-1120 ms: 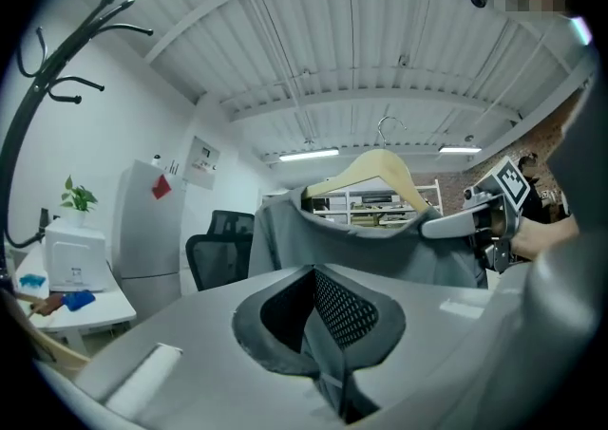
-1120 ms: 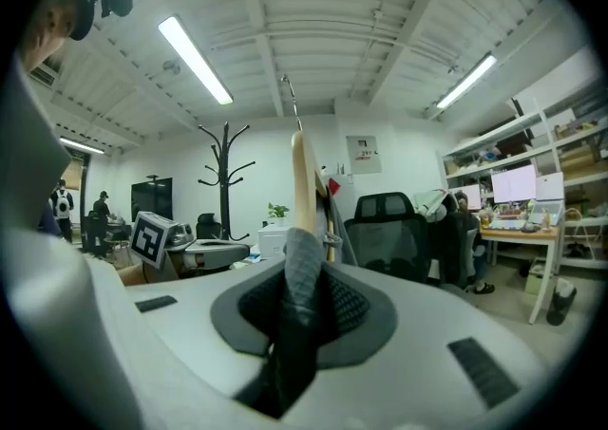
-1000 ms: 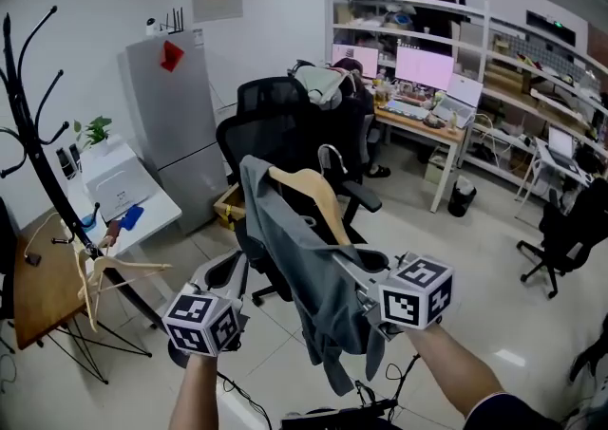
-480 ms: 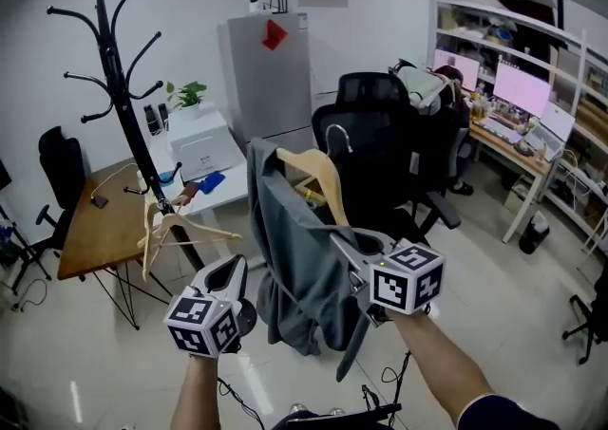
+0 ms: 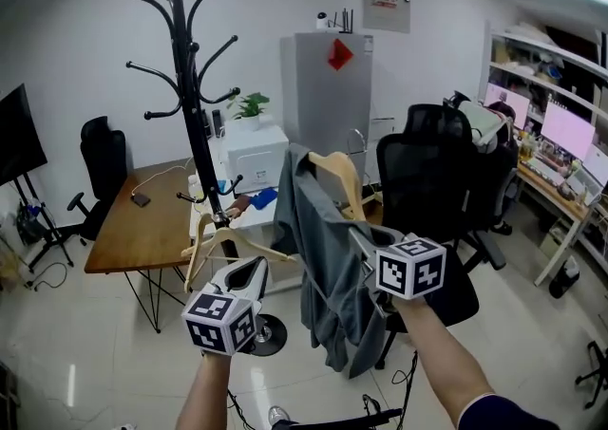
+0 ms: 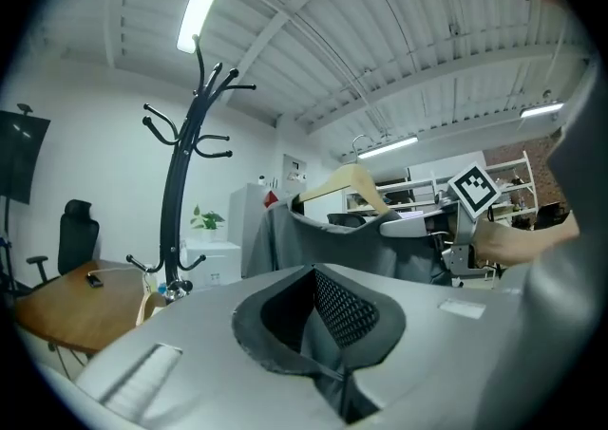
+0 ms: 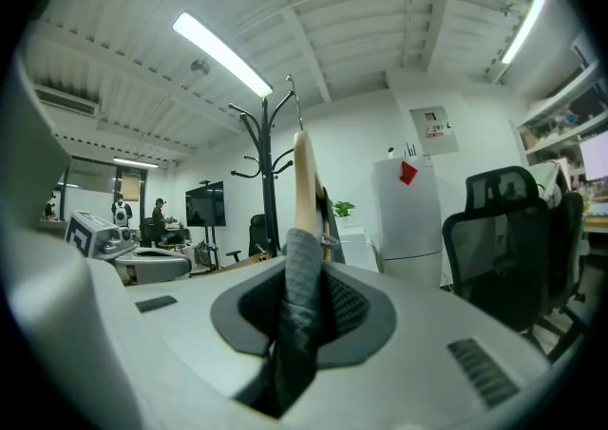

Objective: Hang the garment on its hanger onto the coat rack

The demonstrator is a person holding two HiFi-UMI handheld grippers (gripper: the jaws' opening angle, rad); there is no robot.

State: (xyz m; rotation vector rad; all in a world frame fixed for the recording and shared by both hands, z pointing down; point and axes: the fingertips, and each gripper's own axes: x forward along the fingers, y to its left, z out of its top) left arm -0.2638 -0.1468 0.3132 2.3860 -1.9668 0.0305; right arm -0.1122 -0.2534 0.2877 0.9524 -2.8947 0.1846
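A grey garment hangs on a wooden hanger whose metal hook points up. My right gripper is shut on the cloth over the hanger's right shoulder; in the right gripper view the grey cloth fills the jaws, with the wooden hanger rising above. The black coat rack stands to the left, beyond the garment and apart from it. My left gripper is lower left of the garment, shut and holding nothing. In the left gripper view I see the rack and the garment.
An empty wooden hanger hangs low on the rack. A wooden table and a white desk stand behind it. A white fridge is at the back. A black office chair is close on the right.
The view has swung left, so the coat rack has come from the left edge toward the middle. Both grippers and the held garment have turned with it.
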